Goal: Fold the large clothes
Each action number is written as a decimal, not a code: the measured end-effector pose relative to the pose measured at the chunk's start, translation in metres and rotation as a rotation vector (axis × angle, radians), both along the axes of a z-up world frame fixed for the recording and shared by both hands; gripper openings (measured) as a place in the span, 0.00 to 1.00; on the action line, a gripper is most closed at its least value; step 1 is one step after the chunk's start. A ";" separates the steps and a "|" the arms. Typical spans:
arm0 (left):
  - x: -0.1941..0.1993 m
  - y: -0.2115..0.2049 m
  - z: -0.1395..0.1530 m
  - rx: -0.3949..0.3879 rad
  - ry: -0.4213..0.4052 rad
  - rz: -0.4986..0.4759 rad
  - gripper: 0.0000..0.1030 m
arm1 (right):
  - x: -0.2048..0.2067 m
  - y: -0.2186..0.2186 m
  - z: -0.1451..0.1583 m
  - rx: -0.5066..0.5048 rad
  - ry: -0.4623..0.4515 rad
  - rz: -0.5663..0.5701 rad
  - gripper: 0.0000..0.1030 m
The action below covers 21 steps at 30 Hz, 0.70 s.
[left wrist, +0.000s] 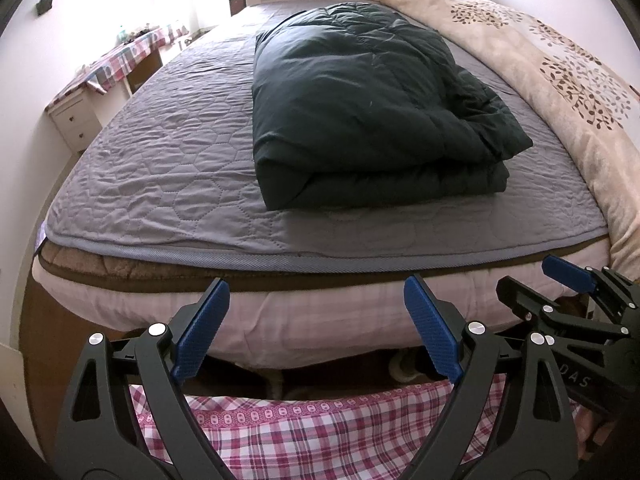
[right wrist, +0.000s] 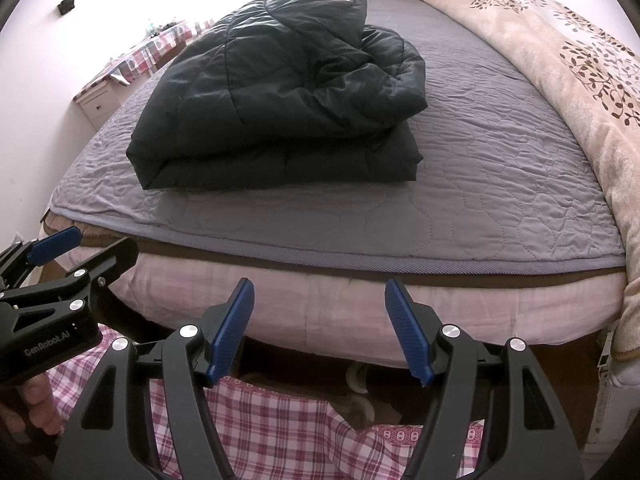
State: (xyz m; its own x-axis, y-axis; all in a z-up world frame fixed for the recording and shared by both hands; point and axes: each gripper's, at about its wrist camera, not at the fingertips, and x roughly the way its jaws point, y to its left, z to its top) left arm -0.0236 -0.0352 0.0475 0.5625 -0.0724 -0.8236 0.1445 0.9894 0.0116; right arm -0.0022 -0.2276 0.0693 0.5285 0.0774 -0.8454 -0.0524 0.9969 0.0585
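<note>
Jacket [left wrist: 360, 100] folded, lying on the bed [left wrist: 160, 160].
I am holding left gripper [left wrist: 316, 328] and right gripper [right wrist: 320, 328] released short of the bed's foot edge; jacket's long axis runs away from both.

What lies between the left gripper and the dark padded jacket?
Only bare grey quilted bedspread separates the left gripper from the dark padded jacket; both views show this.
</note>
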 end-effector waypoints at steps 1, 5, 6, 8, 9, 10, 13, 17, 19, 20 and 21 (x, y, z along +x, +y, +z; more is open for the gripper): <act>0.000 0.000 0.000 0.000 0.000 0.000 0.86 | 0.000 0.000 0.000 0.000 0.000 0.000 0.65; 0.000 0.000 0.000 -0.002 0.001 0.000 0.86 | 0.000 0.000 0.000 0.000 0.001 0.000 0.65; 0.000 0.000 0.000 -0.003 0.001 0.000 0.86 | 0.000 0.000 0.000 0.000 0.001 0.000 0.65; 0.000 0.001 0.000 -0.005 0.002 -0.001 0.86 | 0.000 0.000 -0.001 0.000 0.002 0.000 0.65; -0.001 0.001 0.000 -0.006 0.002 -0.001 0.86 | 0.000 0.000 0.000 0.000 0.001 0.000 0.65; 0.000 0.001 0.000 -0.006 0.001 -0.001 0.86 | 0.000 0.000 -0.001 0.000 0.002 0.000 0.65; 0.000 0.002 0.000 -0.007 0.002 -0.001 0.86 | 0.000 0.000 -0.001 0.000 0.001 0.000 0.65; -0.001 0.001 -0.001 -0.007 0.002 -0.001 0.86 | 0.000 0.000 0.000 0.000 0.001 0.000 0.65; 0.000 0.002 0.000 -0.007 0.001 -0.001 0.86 | 0.000 0.000 -0.001 -0.001 0.001 0.000 0.65; -0.001 0.001 -0.001 -0.006 0.001 -0.001 0.86 | -0.001 0.000 -0.001 0.000 0.002 0.000 0.65; -0.001 0.001 -0.001 -0.006 0.001 -0.002 0.86 | 0.000 0.000 0.000 -0.001 0.001 0.000 0.65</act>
State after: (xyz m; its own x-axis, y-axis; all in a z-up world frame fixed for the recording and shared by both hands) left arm -0.0243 -0.0342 0.0468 0.5615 -0.0785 -0.8238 0.1461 0.9893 0.0053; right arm -0.0026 -0.2279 0.0689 0.5277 0.0770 -0.8459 -0.0524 0.9969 0.0580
